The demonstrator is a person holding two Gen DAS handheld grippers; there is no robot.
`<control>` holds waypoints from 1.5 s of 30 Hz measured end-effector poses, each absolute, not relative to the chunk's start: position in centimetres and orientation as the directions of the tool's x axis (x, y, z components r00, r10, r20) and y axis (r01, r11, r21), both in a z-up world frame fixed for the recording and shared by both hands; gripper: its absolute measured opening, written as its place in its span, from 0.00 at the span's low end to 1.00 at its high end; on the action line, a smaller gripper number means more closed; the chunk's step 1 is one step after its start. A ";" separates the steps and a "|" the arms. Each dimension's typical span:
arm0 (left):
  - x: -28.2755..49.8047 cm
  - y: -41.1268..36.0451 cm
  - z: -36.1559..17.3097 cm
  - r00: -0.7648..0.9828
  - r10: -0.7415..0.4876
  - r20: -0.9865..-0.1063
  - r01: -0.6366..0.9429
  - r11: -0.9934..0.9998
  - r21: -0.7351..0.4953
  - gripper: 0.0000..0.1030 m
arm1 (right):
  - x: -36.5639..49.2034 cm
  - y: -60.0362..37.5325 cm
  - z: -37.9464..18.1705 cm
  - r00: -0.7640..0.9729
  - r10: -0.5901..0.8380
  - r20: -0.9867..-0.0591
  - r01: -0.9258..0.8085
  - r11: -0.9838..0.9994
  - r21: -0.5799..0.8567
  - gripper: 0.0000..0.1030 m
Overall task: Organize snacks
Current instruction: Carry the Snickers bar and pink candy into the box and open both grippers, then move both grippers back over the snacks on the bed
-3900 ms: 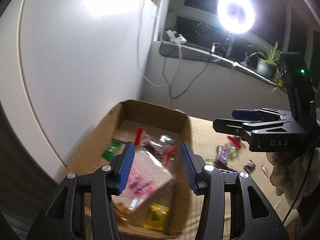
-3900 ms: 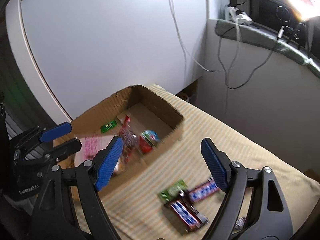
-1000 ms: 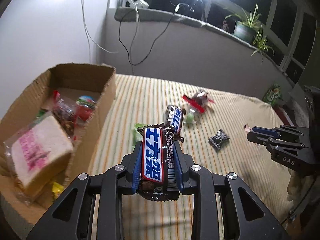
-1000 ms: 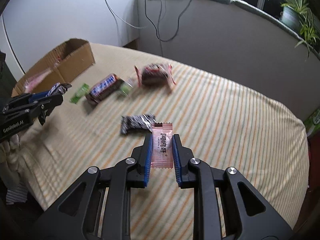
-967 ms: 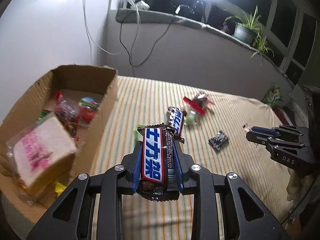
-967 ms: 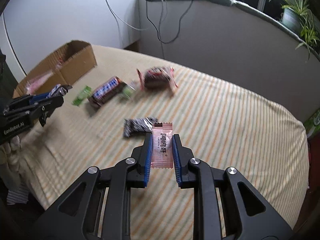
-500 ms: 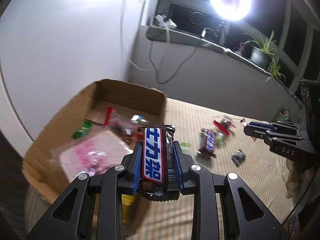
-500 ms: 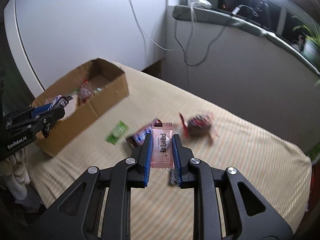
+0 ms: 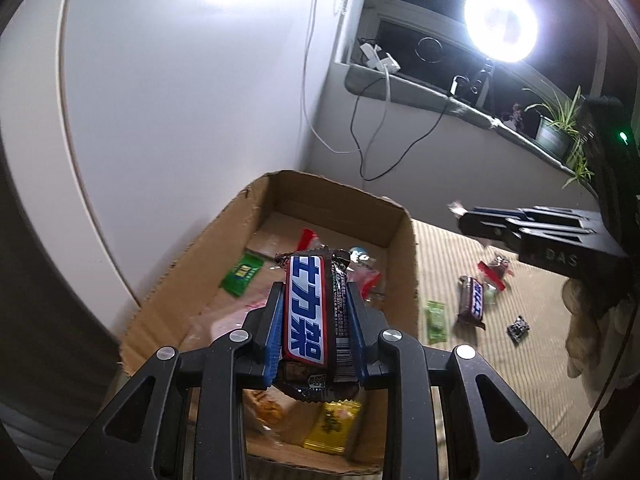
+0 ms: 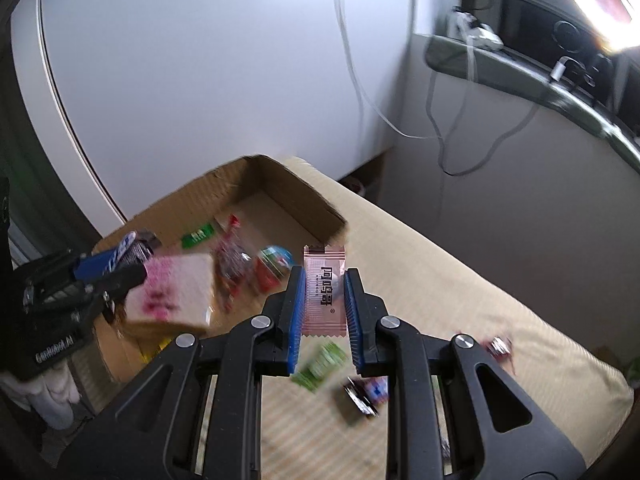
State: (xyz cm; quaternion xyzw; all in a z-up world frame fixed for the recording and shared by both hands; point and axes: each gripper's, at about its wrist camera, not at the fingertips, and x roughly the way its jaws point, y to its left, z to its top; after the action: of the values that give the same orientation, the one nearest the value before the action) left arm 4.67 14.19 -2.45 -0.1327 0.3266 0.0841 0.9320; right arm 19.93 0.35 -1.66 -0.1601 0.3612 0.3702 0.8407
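My right gripper (image 10: 323, 312) pinches a pink candy packet (image 10: 324, 290) upright between its blue pads. Beyond it sits the cardboard box (image 10: 304, 196) on striped bedding (image 10: 440, 280), with my left gripper (image 10: 108, 268) over a wrapped sandwich (image 10: 172, 292).

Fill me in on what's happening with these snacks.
A person is sorting snacks into a cardboard box with two handheld grippers. The left gripper is shut on a chocolate bar above the box; the right gripper is shut on a pink candy packet. A second chocolate bar and a green packet lie loose on the striped cloth.
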 end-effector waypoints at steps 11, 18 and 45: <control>5.0 15.6 -3.2 0.758 0.084 -0.646 -0.267 0.945 -0.190 0.26 | 22.1 7.1 -3.9 0.408 0.512 -0.756 -0.771 0.637 0.015 0.20; 5.5 16.1 -3.8 0.750 0.085 -0.656 -0.272 0.944 -0.189 0.26 | 23.3 9.4 -5.6 0.385 0.497 -0.778 -0.779 0.627 0.016 0.20; 5.1 15.3 -3.2 0.756 0.090 -0.648 -0.264 0.948 -0.176 0.48 | 22.4 9.5 -4.9 0.428 0.506 -0.749 -0.780 0.626 -0.023 0.80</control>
State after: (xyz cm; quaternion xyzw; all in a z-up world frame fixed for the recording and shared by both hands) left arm 5.09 15.27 -3.20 -0.1291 0.3360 0.0953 0.9281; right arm 22.41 9.51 -4.93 -0.1870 0.3656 0.3900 0.8242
